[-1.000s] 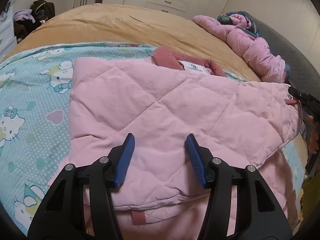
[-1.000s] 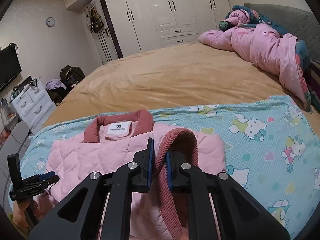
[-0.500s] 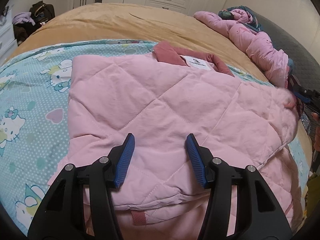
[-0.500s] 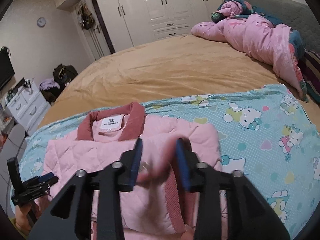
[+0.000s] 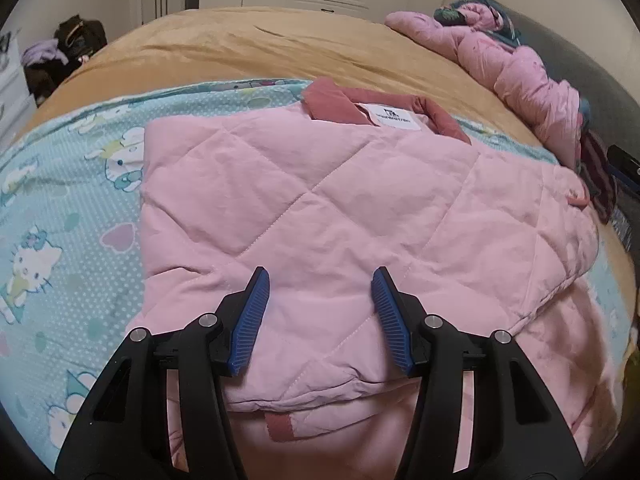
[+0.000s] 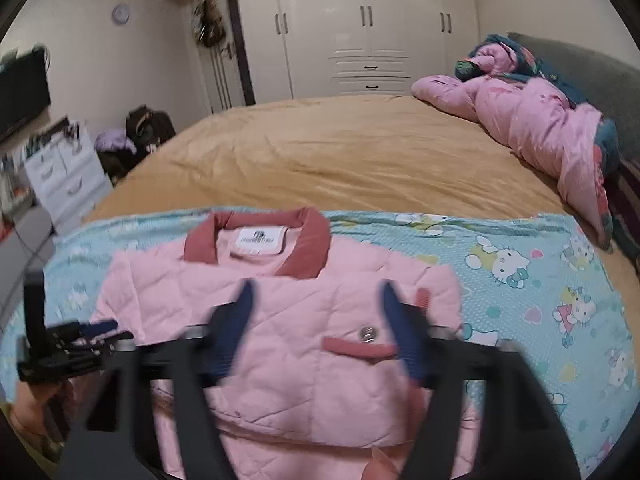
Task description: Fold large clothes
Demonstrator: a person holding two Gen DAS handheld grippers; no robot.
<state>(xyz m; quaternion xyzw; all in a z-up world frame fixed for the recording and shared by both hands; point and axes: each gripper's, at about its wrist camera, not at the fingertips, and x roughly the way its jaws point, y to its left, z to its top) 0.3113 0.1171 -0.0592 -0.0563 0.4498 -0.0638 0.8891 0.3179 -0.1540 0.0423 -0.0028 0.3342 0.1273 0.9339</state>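
A pink quilted jacket (image 5: 320, 200) with a dark pink collar (image 5: 332, 98) lies partly folded on a teal cartoon-print sheet (image 5: 72, 184). My left gripper (image 5: 320, 316) is open and empty just above the jacket's near edge. In the right wrist view the jacket (image 6: 288, 320) lies flat with its collar (image 6: 308, 236) away from me, both sides folded in. My right gripper (image 6: 316, 332) is open and empty above the jacket's middle, blurred by motion. The left gripper (image 6: 96, 330) shows at the left edge of that view.
The sheet lies on a tan bedspread (image 6: 340, 152). A crumpled pink duvet (image 6: 552, 128) lies by the grey headboard at the right. White wardrobes (image 6: 360, 28) stand behind the bed; a white drawer unit (image 6: 64, 176) and bags (image 6: 148, 124) stand at the left.
My right gripper opened and let go of the dark pink cuff, and the sleeve now lies folded on the jacket. It then lifted back. The left gripper stayed open and barely moved.
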